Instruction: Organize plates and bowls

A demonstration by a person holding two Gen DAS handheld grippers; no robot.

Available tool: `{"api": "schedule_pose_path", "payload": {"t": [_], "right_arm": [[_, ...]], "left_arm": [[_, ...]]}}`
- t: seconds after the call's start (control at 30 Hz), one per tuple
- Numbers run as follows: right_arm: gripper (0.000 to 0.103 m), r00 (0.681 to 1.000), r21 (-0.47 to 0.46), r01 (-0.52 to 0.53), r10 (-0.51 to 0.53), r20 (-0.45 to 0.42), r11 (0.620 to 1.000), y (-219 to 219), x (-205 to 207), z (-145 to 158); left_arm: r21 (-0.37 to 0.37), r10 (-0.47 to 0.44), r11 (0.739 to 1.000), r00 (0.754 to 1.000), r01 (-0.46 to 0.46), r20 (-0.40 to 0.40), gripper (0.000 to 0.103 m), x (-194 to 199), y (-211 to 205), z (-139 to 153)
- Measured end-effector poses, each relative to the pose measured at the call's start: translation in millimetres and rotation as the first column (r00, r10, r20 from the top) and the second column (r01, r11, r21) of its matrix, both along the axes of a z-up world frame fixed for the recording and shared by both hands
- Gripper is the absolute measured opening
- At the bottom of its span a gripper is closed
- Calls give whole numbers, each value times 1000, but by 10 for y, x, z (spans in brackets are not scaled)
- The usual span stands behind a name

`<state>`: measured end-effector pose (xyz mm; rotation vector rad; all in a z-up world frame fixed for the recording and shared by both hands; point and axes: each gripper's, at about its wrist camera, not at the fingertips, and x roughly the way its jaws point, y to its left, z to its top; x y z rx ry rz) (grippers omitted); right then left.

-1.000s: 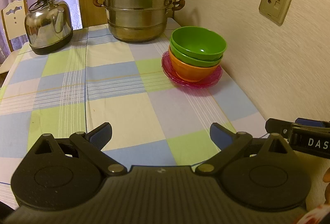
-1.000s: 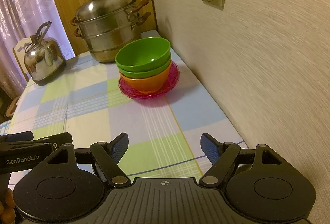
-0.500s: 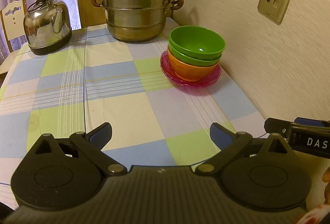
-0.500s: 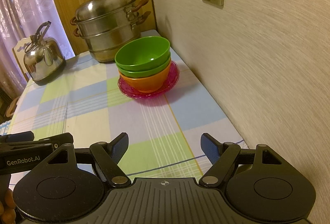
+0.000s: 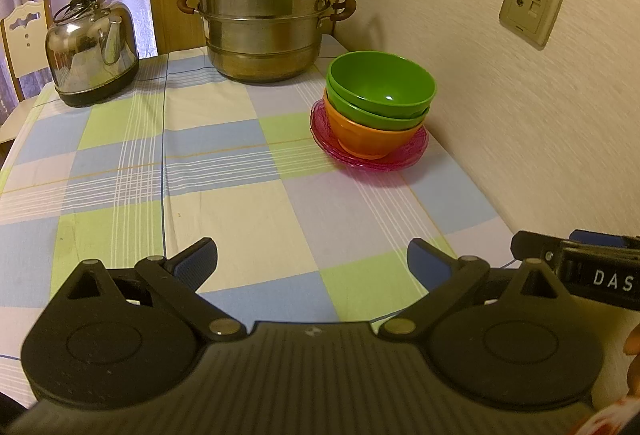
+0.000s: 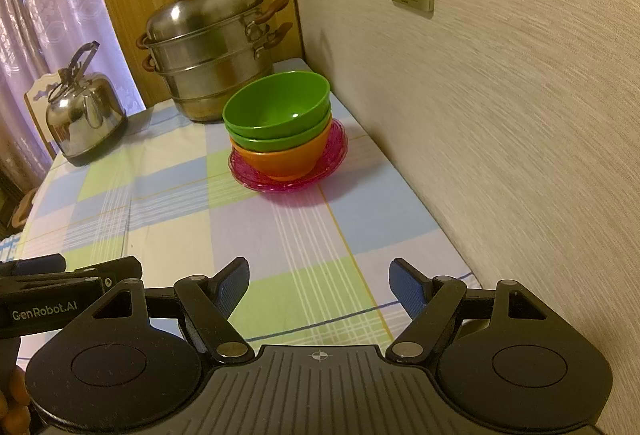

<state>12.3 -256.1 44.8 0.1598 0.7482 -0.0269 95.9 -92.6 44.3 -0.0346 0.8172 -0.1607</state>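
Two green bowls (image 5: 380, 83) are nested in an orange bowl (image 5: 372, 137), which stands on a pink glass plate (image 5: 404, 159) by the wall. The stack also shows in the right wrist view: green bowls (image 6: 276, 111), orange bowl (image 6: 288, 159), plate (image 6: 336, 151). My left gripper (image 5: 312, 263) is open and empty, low over the checked tablecloth, well short of the stack. My right gripper (image 6: 318, 285) is open and empty too, beside the left one, near the wall.
A steel steamer pot (image 5: 264, 19) stands at the back of the table, a steel kettle (image 5: 92, 43) at the back left. The wall (image 5: 520, 95) with sockets runs along the right edge. A chair back (image 5: 24, 31) shows beyond the far left.
Both grippers stay open and almost still. The left wrist view has drifted slightly, so the stack sits a little lower and left in it.
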Motion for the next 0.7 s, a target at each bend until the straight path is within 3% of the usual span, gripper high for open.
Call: {"api": "schedule_pose_path", "payload": {"t": [0.7], "right_arm": [[77, 1000, 1, 0, 0, -5, 1000, -1, 1, -19]], "left_arm": [[-24, 3, 1000, 1000, -3, 0, 101, -1, -1, -4]]}}
